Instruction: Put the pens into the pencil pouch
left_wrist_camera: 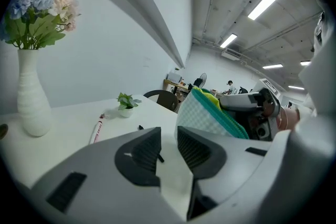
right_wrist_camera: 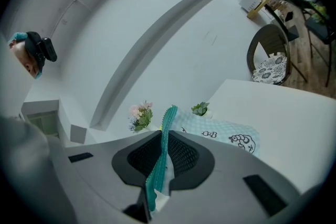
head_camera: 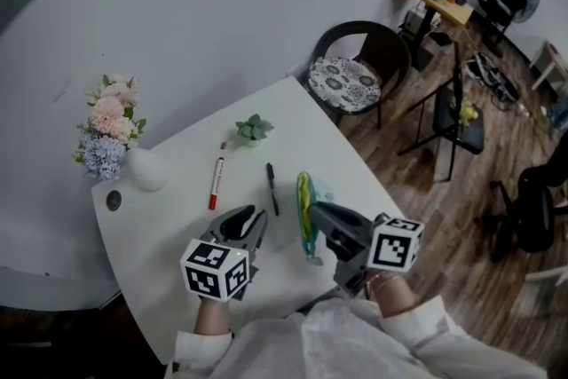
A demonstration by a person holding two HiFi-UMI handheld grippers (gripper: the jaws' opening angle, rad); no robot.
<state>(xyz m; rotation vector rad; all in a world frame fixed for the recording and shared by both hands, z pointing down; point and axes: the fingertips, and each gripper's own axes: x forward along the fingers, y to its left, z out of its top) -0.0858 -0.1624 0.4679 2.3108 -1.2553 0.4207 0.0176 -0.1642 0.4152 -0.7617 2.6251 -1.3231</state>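
While the right gripper [head_camera: 319,214] clamped the pencil pouch [head_camera: 304,191], the left gripper [head_camera: 253,217] hung slightly parted — empty.

Near end of the pencil pouch [head_camera: 306,201] is hidden under the right gripper [head_camera: 319,216] in the head view, and its inside can't be seen in any view. In the left gripper view, fingers [left_wrist_camera: 140,153] of the left gripper [left_wrist_camera: 168,135] cover most of the black pen [left_wrist_camera: 140,127], and the gripper body covers the red pen's [left_wrist_camera: 97,129] near end. Dark round spot [head_camera: 114,201] on the counter [head_camera: 177,191] by the vase [head_camera: 146,171] is too small to identify.
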